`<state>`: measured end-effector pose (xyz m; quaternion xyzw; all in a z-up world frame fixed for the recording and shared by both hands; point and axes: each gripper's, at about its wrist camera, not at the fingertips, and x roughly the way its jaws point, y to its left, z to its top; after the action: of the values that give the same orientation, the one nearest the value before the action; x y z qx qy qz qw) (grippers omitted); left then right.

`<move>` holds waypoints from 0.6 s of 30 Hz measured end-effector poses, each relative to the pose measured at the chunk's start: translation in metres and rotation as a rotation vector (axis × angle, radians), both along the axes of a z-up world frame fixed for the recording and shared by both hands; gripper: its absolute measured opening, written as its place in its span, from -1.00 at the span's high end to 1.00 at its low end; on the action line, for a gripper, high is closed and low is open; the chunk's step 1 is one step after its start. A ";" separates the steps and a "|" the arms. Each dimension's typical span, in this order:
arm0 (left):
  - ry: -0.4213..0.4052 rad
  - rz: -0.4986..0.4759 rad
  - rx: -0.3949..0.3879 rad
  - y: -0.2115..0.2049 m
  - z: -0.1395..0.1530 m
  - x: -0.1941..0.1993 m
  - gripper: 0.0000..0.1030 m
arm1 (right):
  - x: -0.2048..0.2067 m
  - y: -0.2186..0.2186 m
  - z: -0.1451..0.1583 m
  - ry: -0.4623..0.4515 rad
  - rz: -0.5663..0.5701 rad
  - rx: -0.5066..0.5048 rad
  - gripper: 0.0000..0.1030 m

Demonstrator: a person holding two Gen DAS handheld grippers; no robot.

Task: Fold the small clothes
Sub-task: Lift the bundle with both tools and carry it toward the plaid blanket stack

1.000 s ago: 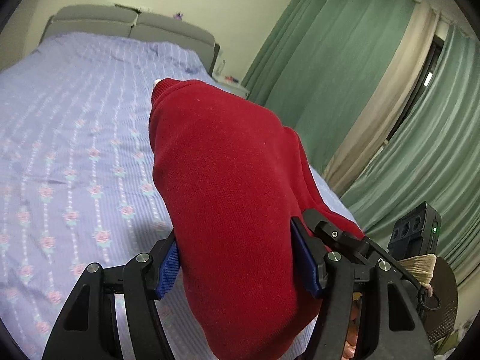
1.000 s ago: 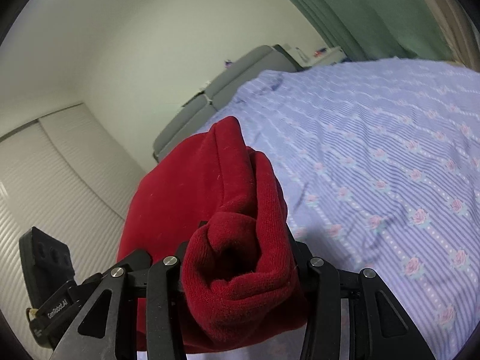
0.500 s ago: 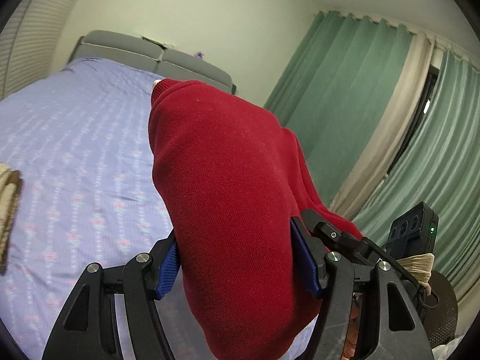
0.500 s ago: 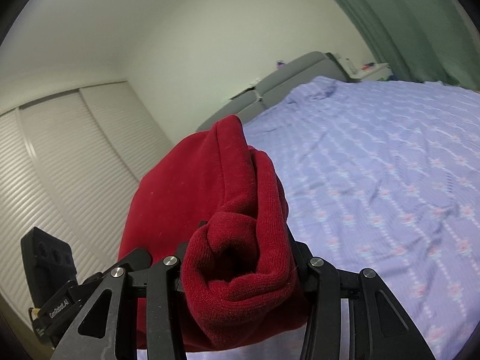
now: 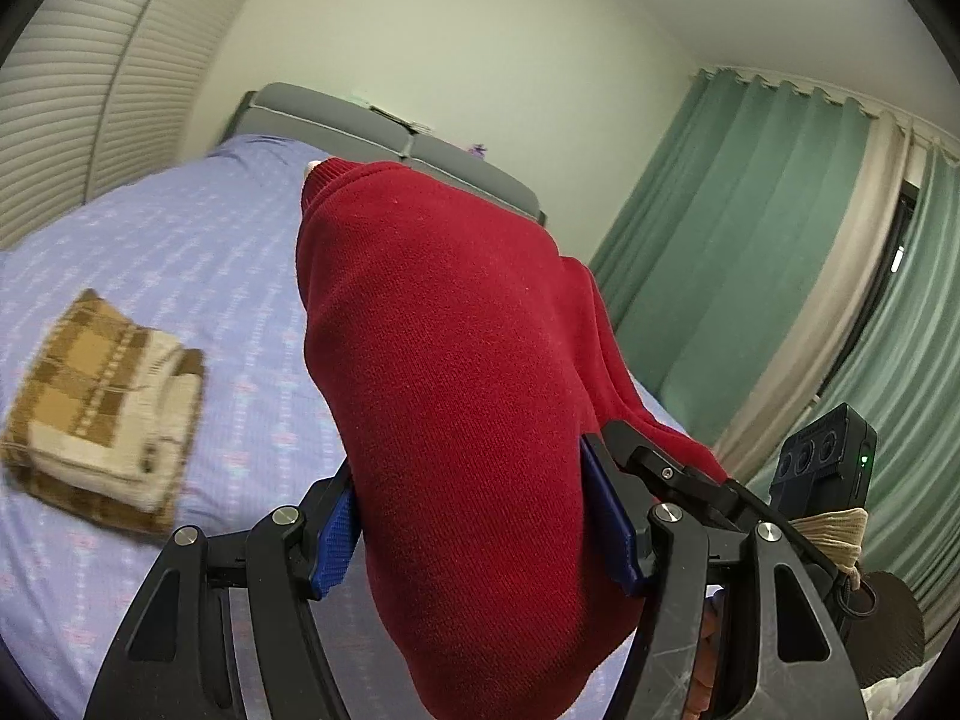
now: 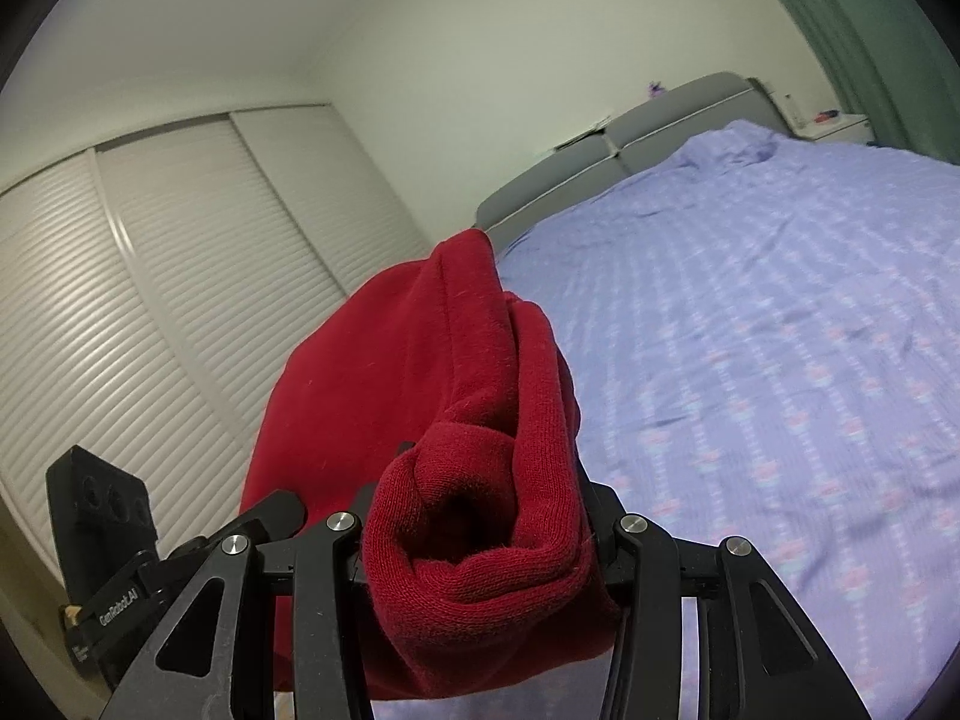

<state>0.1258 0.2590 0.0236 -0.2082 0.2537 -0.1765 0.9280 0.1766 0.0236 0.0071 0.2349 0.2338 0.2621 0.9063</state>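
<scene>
A folded red knit garment (image 5: 456, 396) is held up in the air between both grippers, above the lilac bed. My left gripper (image 5: 480, 516) is shut on one end of it, its blue pads (image 5: 336, 534) pressed into the cloth. My right gripper (image 6: 480, 534) is shut on the other, rolled end of the red garment (image 6: 474, 480). In the left wrist view the right gripper (image 5: 678, 480) shows behind the cloth at the lower right. In the right wrist view the left gripper (image 6: 180, 564) shows at the lower left.
A folded brown and cream checked garment (image 5: 102, 408) lies on the bed sheet (image 5: 198, 264) to the left. A grey headboard (image 5: 372, 132) stands at the far end. Green curtains (image 5: 750, 252) hang on the right; white slatted wardrobe doors (image 6: 150, 276) on the left.
Both grippers have swung to the left with the red garment held between them. The folded checked garment and the wardrobe doors have come into view.
</scene>
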 end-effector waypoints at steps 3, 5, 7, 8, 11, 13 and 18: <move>0.007 0.019 -0.001 0.026 -0.003 -0.002 -0.28 | 0.005 0.025 -0.003 0.006 0.028 -0.004 0.12; 0.014 0.026 -0.005 0.039 -0.005 0.003 -0.28 | 0.009 0.040 -0.006 0.011 0.044 -0.008 0.12; 0.024 0.035 -0.011 0.056 -0.009 0.004 -0.28 | 0.011 0.050 -0.009 0.014 0.052 -0.010 0.12; 0.028 0.039 -0.014 0.064 -0.010 0.006 -0.28 | 0.013 0.056 -0.011 0.016 0.057 -0.011 0.12; 0.035 0.050 -0.008 0.084 -0.014 0.012 -0.28 | 0.021 0.080 -0.017 0.027 0.070 -0.008 0.12; 0.042 0.055 -0.003 0.098 -0.015 0.018 -0.28 | 0.026 0.091 -0.019 0.035 0.074 -0.005 0.12; 0.061 0.056 0.004 0.139 -0.016 0.041 -0.27 | 0.040 0.125 -0.024 0.051 0.082 0.002 0.12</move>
<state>0.1663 0.3978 0.0077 -0.2188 0.2764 -0.1437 0.9247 0.2166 0.1482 -0.0170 0.2324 0.2663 0.2932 0.8883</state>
